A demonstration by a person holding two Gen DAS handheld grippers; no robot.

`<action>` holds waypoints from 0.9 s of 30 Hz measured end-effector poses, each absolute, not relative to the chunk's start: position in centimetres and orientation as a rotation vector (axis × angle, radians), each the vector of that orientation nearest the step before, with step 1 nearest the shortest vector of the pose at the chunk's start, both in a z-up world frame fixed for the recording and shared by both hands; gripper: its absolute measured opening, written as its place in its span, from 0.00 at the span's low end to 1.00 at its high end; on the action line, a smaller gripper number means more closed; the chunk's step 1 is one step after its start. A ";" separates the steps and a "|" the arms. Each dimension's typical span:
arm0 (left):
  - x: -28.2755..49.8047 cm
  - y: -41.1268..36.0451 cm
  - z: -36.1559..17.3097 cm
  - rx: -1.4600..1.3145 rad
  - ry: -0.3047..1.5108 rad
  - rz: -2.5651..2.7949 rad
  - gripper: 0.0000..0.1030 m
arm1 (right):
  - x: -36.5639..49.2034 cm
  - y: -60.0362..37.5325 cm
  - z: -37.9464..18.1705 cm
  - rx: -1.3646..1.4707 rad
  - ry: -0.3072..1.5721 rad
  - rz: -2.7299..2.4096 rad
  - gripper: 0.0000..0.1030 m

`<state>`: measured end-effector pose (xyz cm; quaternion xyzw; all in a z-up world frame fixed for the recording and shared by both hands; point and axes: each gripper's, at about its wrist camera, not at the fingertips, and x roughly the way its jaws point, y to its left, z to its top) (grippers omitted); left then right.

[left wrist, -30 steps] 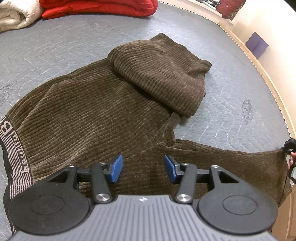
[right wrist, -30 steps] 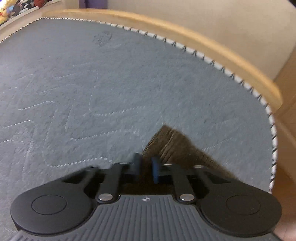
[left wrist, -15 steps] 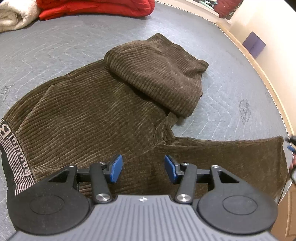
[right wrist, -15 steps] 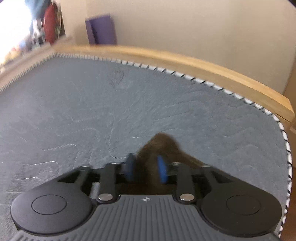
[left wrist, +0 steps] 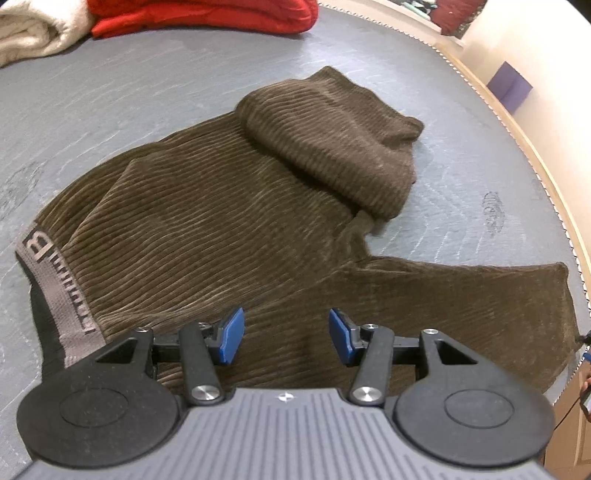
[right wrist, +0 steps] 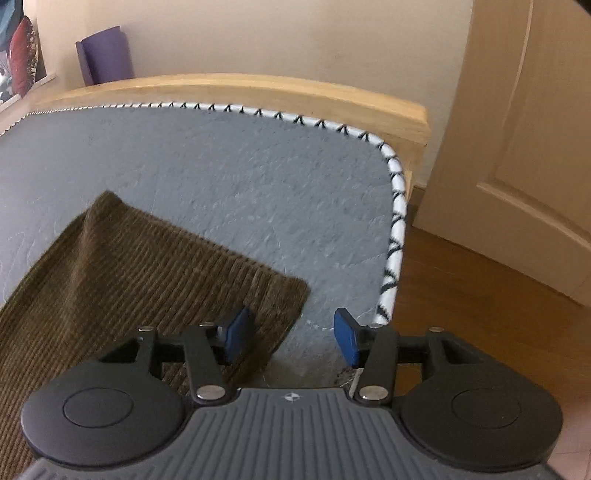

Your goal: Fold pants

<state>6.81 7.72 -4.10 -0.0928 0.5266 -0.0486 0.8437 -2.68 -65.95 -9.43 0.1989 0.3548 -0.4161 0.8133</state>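
Grey quilted padding (left wrist: pixel 147 92) covered the whole work surface, edged with white-and-black stitching and a pale wooden rim (right wrist: pixel 258 88); we saw no containers anywhere on it. Across its middle lay the brown corduroy pants (left wrist: pixel 221 229), the waistband (left wrist: pixel 62 295) at nine o'clock in the left wrist view, one leg doubled back on itself toward one o'clock, the other leg (left wrist: pixel 461 306) stretched flat toward three o'clock. Its hem (right wrist: pixel 236 266) rested on the padding near the corner in the right wrist view. At twelve o'clock a red folded cloth (left wrist: pixel 207 16) and a cream blanket (left wrist: pixel 29 33) were cut off by the frame. A purple rolled mat (right wrist: pixel 105 55) stood against the wall.

Our left gripper (left wrist: pixel 286 334) hovered released over the crotch area, nothing between its blue pads. Our right gripper (right wrist: pixel 291 336) had just been opening; it stood released, its left pad above the hem corner, and only bare padding showed in the gap. Lettering on the waistband was too blurred to read. A sliver of something dark at the left view's four o'clock edge could not be made out.
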 end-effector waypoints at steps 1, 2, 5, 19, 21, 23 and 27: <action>6.8 8.1 -4.3 -0.200 1.117 -0.098 0.55 | -2.6 -65.7 -9.2 0.419 0.746 -0.862 0.48; 6.7 8.6 -4.5 -0.203 1.125 -0.090 0.55 | -2.5 -65.5 -9.3 0.419 0.779 -0.863 0.48; 6.3 10.2 -5.4 -0.231 1.148 -0.066 0.55 | -3.0 -66.2 -10.6 0.444 0.859 -0.902 0.57; 1.9 16.5 -10.3 -0.133 1.263 -0.089 0.28 | -1.9 -53.9 2.2 0.261 0.517 -0.747 0.53; 1.3 16.9 -10.5 -0.096 1.258 -0.110 0.23 | -1.4 -49.8 4.2 0.263 0.486 -0.636 0.53; 0.9 17.4 -10.4 -0.074 1.266 -0.098 0.05 | -0.8 -45.5 6.3 0.283 0.463 -0.491 0.53; 0.6 18.1 -10.1 -0.048 1.273 -0.087 0.03 | 0.2 -36.9 9.1 0.286 0.465 -0.194 0.55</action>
